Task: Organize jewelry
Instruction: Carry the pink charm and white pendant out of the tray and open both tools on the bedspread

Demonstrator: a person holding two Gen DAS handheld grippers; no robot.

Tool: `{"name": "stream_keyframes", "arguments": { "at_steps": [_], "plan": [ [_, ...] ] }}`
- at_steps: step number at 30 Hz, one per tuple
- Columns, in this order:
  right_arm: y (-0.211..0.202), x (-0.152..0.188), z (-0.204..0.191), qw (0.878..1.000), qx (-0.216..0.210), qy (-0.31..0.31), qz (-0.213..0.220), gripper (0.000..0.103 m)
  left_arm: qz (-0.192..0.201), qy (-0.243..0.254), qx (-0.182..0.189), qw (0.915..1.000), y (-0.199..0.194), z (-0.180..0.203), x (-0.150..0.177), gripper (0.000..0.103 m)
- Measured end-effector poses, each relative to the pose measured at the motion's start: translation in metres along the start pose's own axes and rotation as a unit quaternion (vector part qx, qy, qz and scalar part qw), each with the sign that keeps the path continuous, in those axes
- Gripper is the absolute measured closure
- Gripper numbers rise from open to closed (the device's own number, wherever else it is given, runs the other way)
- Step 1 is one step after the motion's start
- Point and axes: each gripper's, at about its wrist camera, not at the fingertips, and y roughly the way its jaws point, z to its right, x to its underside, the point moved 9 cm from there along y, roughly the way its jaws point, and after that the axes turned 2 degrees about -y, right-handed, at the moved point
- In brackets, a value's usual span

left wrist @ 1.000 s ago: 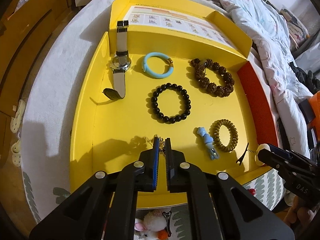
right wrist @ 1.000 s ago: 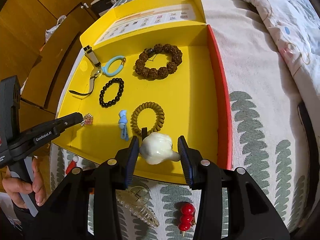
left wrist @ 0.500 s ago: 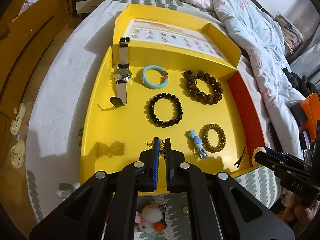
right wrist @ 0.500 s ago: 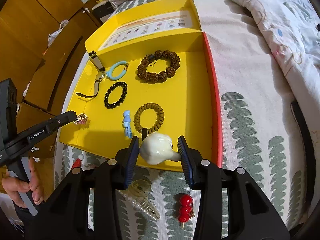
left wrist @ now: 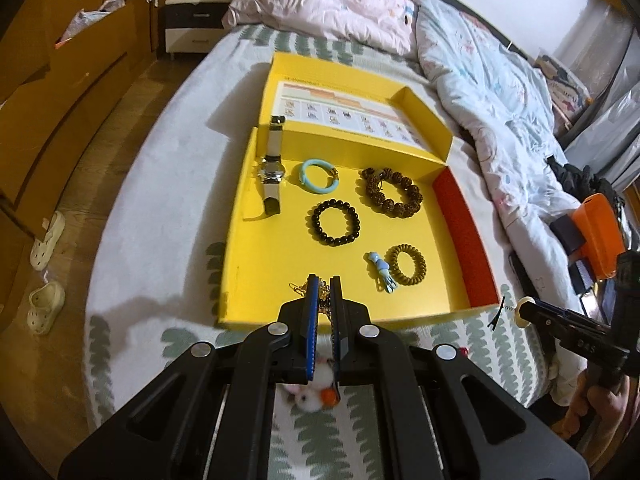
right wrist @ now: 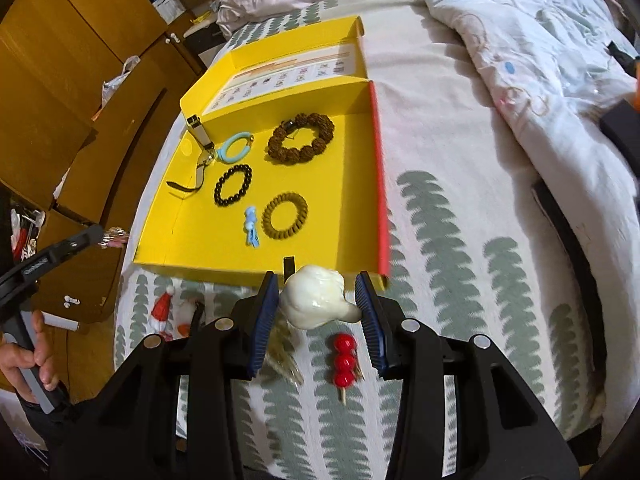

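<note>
A yellow box lies open on the bed. In it are a watch, a light blue bangle, a brown bead bracelet, a black bead bracelet, a coil hair tie and a small blue clip. My left gripper is shut on a gold glittery piece of jewelry, held above the box's near edge. My right gripper is shut on a white hair clip, near the box's front right corner.
On the leaf-print bedspread in front of the box lie a red bead stick, a clear claw clip, a Santa-hat clip and a fluffy toy clip. Rumpled quilts lie at right. Wooden drawers stand left.
Both grippers have pulled back and up from the box with their pieces still held; the box now looks smaller and farther away.
</note>
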Motion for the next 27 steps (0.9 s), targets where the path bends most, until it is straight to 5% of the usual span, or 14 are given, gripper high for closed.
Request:
{"name": "stream_keyframes", "arguments": {
  "at_steps": [13, 27],
  "plan": [
    [0.007, 0.061, 0.062, 0.997, 0.048, 0.028, -0.053, 0.062, -0.017, -0.037, -0.066, 0.9970, -0.007, -0.053, 0.061, 0.098],
    [0.039, 0.071, 0.087, 0.992, 0.059, 0.051, -0.096, 0.062, -0.067, -0.054, -0.143, 0.9860, 0.038, -0.100, 0.092, 0.098]
  ]
}}
